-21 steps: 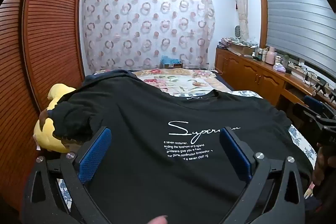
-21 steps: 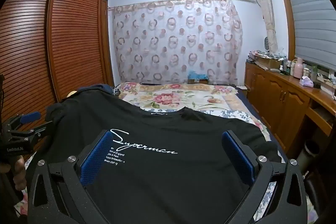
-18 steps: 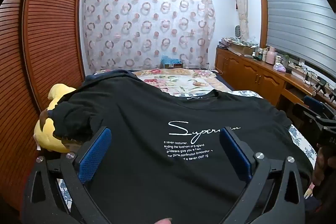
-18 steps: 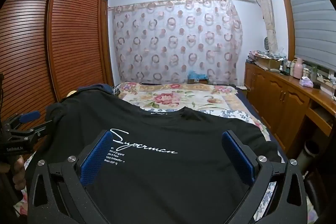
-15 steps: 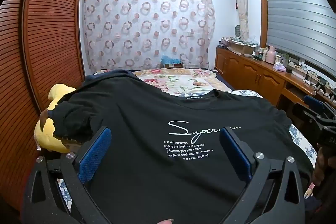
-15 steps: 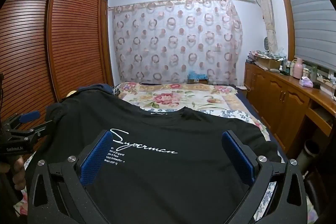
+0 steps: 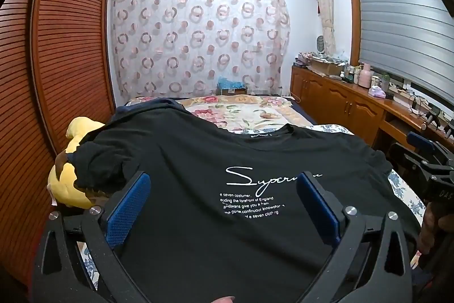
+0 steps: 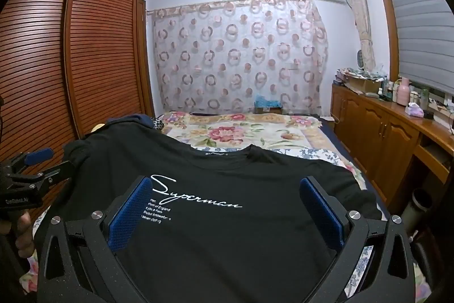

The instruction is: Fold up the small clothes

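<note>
Black T-shirt (image 7: 198, 161) spread flat on bed (image 7: 255, 112), collar pointing away

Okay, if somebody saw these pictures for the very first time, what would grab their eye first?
A black T-shirt with white "Superman" script, spread flat across the near end of the bed. Both open grippers, left and right, frame it with blue-padded fingers. A yellow plush toy peeks from under its left sleeve.

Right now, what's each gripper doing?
Left gripper: open, holding nothing, above the black printed cotton T-shirt.
Right gripper: open, holding nothing.
</note>
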The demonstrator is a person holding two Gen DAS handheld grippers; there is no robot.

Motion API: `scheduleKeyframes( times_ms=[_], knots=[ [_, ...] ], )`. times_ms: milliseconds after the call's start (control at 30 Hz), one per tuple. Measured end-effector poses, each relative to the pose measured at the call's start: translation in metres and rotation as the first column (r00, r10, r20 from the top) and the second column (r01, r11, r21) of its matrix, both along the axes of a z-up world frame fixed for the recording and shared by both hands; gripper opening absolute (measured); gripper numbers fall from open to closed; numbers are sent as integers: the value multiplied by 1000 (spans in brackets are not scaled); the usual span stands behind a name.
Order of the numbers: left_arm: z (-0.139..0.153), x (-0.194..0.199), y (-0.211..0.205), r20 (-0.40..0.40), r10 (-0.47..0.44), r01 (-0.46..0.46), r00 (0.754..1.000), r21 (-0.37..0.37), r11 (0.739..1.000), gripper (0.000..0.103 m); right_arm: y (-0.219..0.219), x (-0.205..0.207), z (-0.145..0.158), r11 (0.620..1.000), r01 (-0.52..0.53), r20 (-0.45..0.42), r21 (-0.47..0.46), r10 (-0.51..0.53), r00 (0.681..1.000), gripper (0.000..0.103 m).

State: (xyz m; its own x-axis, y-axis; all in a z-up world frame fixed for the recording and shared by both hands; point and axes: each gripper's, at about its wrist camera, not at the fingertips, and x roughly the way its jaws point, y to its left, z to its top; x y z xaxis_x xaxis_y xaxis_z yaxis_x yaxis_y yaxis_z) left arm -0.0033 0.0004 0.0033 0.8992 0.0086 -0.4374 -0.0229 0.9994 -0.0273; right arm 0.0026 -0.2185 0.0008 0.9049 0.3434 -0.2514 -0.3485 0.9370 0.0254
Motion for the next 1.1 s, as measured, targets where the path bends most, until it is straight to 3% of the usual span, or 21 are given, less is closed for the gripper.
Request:
scheduleKeyframes(
  times_ms=[1100],
  knots=[
    [1,1,4,0,8,-8,1000,9,1000,103,-4,0,-3,1000,0,-1,10,0,1000,103]
  ],
)
